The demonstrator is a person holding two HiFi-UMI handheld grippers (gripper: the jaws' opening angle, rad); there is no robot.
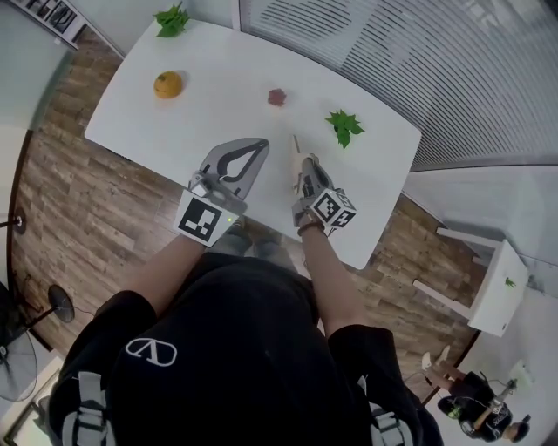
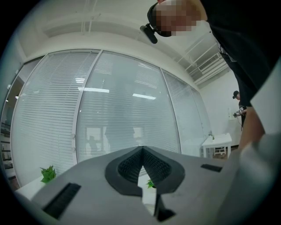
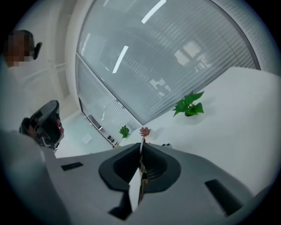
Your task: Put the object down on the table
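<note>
Inventory of what lies before you: 1 white table [image 1: 218, 104], 2 grippers, 1 held item and 4 loose items. Your left gripper [image 1: 261, 145] is over the near edge of the table. In the left gripper view [image 2: 142, 151] its 2 fingers are pressed together at the tips with nothing between them. Your right gripper [image 1: 302, 162] is just to the right of it. Its 2 fingers [image 3: 141, 147] pinch 1 thin pale stick [image 1: 295, 148], which runs up between the pads and pokes out past the fingertips [image 3: 141, 169]. The stick is above the tabletop, and you cannot tell from these views whether its end touches the surface. There is 1 small pink flower [image 1: 277, 97] ahead of both sets of fingertips, roughly between their lines, and well apart from them. There is 1 orange fruit [image 1: 168, 84] ahead and to the left of the left fingers. Of the 2 green leaf sprigs, 1 [image 1: 344, 126] is near the right fingers, ahead and to their right, and 1 [image 1: 172, 19] is at the far left corner, beyond the orange. To the right of the right fingers, off the table, is 1 small white side table [image 1: 488, 292].
</note>
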